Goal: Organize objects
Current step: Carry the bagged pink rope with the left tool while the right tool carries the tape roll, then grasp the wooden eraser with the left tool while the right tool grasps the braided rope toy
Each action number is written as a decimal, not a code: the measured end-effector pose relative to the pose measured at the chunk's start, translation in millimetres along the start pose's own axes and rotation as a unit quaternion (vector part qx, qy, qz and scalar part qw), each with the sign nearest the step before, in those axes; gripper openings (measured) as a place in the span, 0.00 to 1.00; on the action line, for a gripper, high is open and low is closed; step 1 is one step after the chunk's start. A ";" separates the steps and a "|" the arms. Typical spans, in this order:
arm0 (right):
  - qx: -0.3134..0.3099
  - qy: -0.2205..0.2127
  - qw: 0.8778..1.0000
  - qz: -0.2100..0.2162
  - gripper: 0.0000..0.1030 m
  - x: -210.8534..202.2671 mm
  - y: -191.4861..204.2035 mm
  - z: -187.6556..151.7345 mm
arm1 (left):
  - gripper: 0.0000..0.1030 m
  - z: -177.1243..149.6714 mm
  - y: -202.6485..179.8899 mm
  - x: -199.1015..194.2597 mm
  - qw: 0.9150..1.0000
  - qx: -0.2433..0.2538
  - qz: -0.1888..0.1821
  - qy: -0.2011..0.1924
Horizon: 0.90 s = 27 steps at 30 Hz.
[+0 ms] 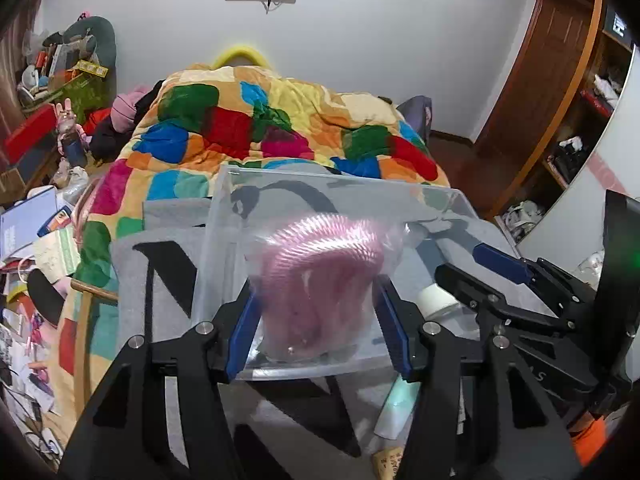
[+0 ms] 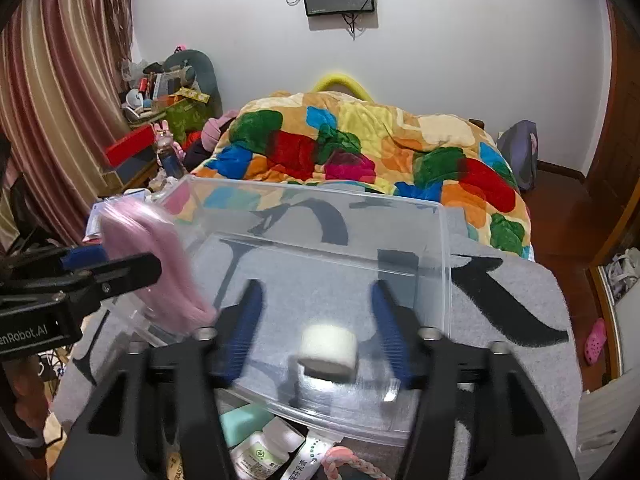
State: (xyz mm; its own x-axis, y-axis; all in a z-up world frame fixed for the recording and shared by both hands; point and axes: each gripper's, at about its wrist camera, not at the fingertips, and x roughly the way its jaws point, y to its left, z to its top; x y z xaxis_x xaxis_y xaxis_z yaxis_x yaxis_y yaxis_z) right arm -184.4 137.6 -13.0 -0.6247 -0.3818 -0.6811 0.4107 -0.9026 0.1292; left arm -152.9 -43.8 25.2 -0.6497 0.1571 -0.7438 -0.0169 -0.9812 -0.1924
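Note:
My left gripper (image 1: pixel 316 300) is shut on a clear bag of pink coiled cord (image 1: pixel 320 276) and holds it over the clear plastic bin (image 1: pixel 224 208). In the right wrist view the pink bag (image 2: pixel 160 264) hangs at the bin's left rim (image 2: pixel 312 192), with the left gripper (image 2: pixel 120 268) beside it. My right gripper (image 2: pixel 316 312) is open above the bin, and a white tape roll (image 2: pixel 328 350) lies on the bin floor between its fingers. The roll also shows in the left wrist view (image 1: pixel 436 300), under the right gripper (image 1: pixel 496 268).
The bin stands on a grey cloth with black lettering (image 2: pixel 512 312) at the foot of a bed with a bright patchwork quilt (image 2: pixel 360 148). A white bottle (image 2: pixel 268 448), a tube (image 2: pixel 306 462) and a pink braided cord (image 2: pixel 352 464) lie in front of the bin. Clutter fills the left side (image 1: pixel 36 248).

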 end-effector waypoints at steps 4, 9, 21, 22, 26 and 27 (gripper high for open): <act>-0.010 -0.020 1.000 -0.013 0.64 -12.1 1.2 1.2 | 0.65 -0.8 -7.2 -14.9 0.999 0.012 0.011 -0.027; -0.027 -0.037 0.999 -0.019 0.66 -34.2 4.5 -1.8 | 0.80 -4.5 -16.6 -39.4 0.997 0.031 0.022 -0.062; -0.034 -0.032 0.999 -0.020 0.69 -77.1 -9.1 -51.3 | 0.89 -55.0 -22.2 -38.6 0.999 0.038 0.024 -0.029; -0.034 -0.029 0.999 -0.022 0.69 -78.4 -10.7 -57.0 | 0.89 -59.5 -22.0 -36.7 0.999 0.037 0.023 -0.023; -0.033 -0.009 0.999 -0.031 0.69 -79.2 -17.3 -80.2 | 0.89 -81.4 -24.3 -29.4 0.999 0.033 0.020 0.000; -0.032 -0.002 0.999 -0.031 0.69 -78.3 -19.0 -86.3 | 0.89 -85.3 -24.9 -28.4 0.999 0.032 0.019 0.003</act>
State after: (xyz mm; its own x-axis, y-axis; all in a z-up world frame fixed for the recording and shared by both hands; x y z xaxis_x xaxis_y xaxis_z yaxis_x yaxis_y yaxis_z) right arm -86.0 201.9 -24.4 -0.6532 -0.3273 -0.6828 0.4131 -0.9098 0.0408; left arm -69.2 -14.2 -3.6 -0.6456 0.1198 -0.7542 -0.0409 -0.9916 -0.1225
